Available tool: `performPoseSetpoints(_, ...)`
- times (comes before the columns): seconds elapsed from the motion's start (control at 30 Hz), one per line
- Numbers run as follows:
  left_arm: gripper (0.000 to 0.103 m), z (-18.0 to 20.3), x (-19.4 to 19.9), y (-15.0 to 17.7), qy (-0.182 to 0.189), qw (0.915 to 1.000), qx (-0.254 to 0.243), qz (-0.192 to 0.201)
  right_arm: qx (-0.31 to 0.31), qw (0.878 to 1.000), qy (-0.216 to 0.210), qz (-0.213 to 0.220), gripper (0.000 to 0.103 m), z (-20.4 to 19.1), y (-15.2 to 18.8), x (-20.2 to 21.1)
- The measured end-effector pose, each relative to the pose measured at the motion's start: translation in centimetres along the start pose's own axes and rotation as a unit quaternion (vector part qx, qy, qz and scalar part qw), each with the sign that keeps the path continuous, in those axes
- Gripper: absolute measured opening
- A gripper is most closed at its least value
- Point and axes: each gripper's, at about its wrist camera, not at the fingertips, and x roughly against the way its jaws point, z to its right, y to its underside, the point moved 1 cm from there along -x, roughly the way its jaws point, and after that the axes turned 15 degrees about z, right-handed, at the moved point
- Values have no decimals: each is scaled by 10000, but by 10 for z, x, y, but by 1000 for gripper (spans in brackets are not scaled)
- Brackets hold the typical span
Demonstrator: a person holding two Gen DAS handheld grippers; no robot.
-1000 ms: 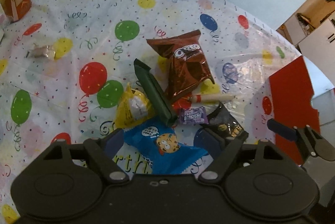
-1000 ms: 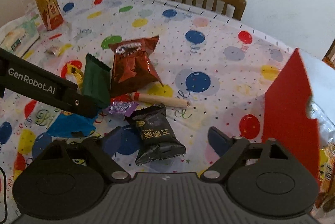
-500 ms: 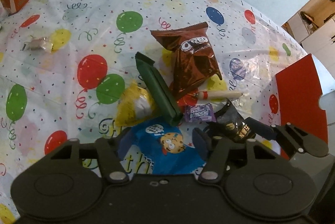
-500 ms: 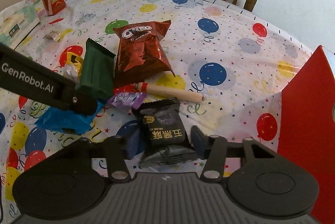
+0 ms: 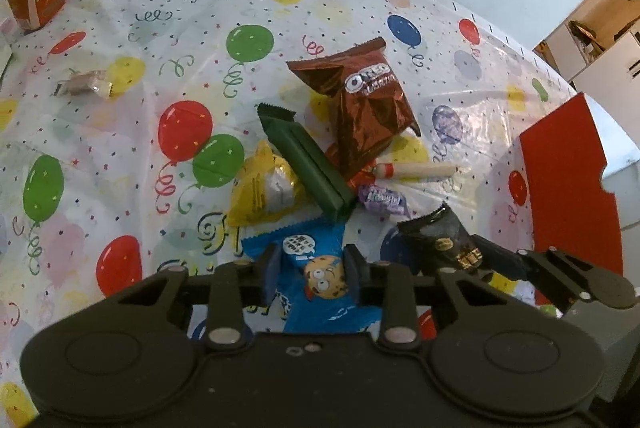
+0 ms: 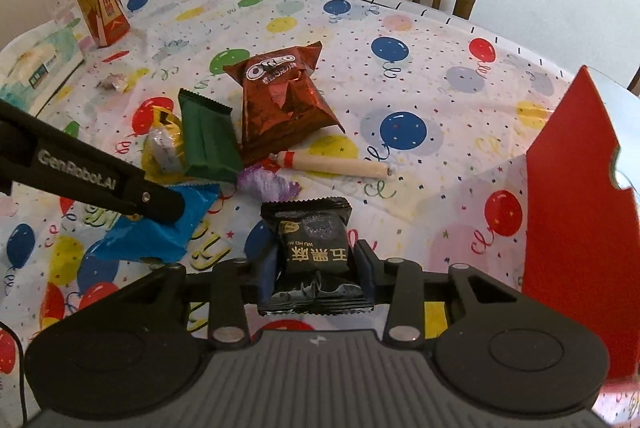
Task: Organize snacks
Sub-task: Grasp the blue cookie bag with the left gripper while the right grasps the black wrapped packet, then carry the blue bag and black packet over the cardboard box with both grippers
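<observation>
My left gripper [image 5: 311,274] is matte black with dark blue pads, and between them lies a bright blue packet [image 5: 316,268] printed with a tan cookie cartoon. My right gripper [image 6: 318,266], black too, frames a glossy black packet [image 6: 312,248] with gold characters. Just beyond the blue packet lie a yellow packet [image 5: 264,188] with a silvery patch and a dark green wrapper [image 5: 304,156]. Past the green wrapper is a reddish-brown foil Oreo bag [image 5: 364,108] with white lettering; beside it are a small purple candy [image 5: 382,198] and a beige stick with a red end [image 5: 416,170]. The tablecloth [image 5: 120,148] is white, scattered with red, green, blue and yellow balloons, curls and confetti. To the right of the black packet stands a plain red board [image 6: 576,208].
</observation>
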Motion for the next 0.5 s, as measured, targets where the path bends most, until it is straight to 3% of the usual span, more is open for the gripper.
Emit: performPoseSetpoints(0.5, 27, -4, 23, 12, 92, 9998, -69, 151, -418, 9988, 2, 273, 38, 10, 4, 48)
